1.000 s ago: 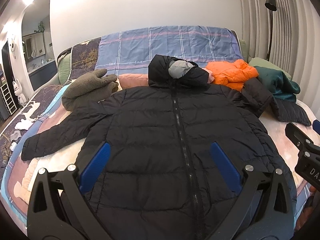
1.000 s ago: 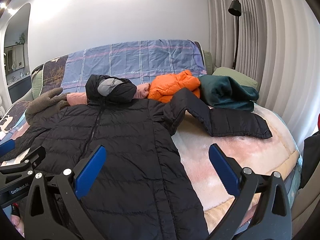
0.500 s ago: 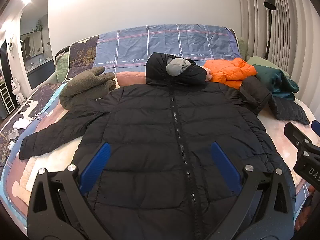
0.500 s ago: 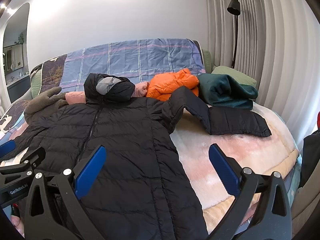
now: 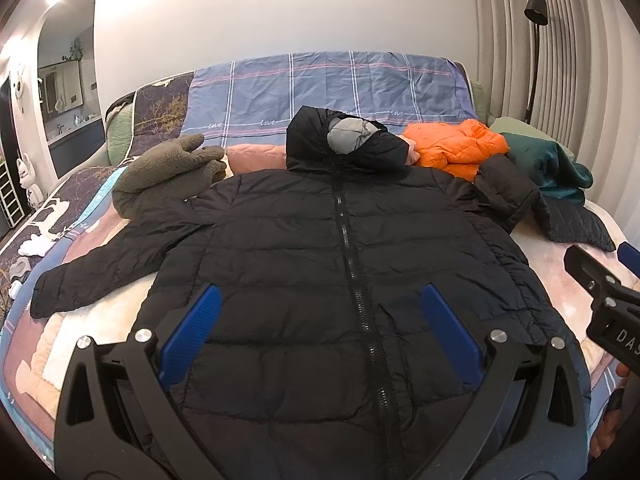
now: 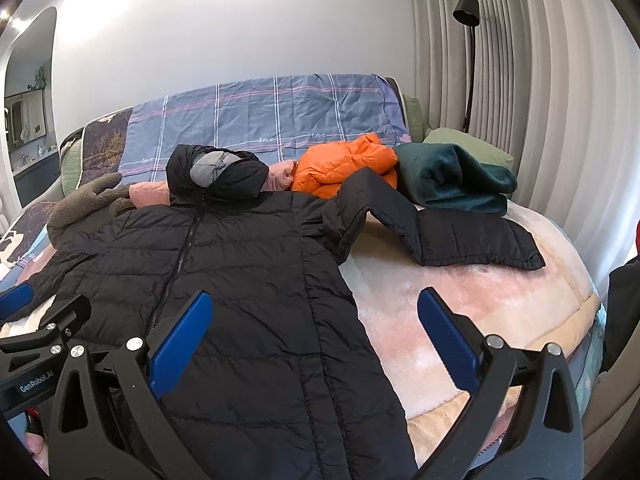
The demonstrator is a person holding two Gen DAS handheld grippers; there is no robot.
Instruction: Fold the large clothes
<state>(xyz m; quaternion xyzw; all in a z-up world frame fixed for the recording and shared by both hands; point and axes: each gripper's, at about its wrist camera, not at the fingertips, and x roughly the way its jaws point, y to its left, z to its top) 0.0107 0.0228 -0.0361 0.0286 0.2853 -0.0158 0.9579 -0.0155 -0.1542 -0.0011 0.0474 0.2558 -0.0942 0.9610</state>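
Black puffer jacket (image 5: 320,264) lies flat, zipped, front up on bed (image 6: 460,312), sleeves out: no fold made yet, all left to do. Left tool (image 5: 320,332) & right tool (image 6: 316,332) both wide, holding nothing.

A plain white wall (image 5: 280,12) backs the bed (image 6: 460,312), with pleated curtains (image 6: 540,80) and a black floor lamp (image 6: 466,10) alongside.

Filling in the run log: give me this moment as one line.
stage: pre-grasp | black puffer jacket: spread flat, zipped | left gripper: open, above hem | right gripper: open, empty

Left gripper (image 5: 318,320) hangs wide apart above black jacket (image 5: 320,248).
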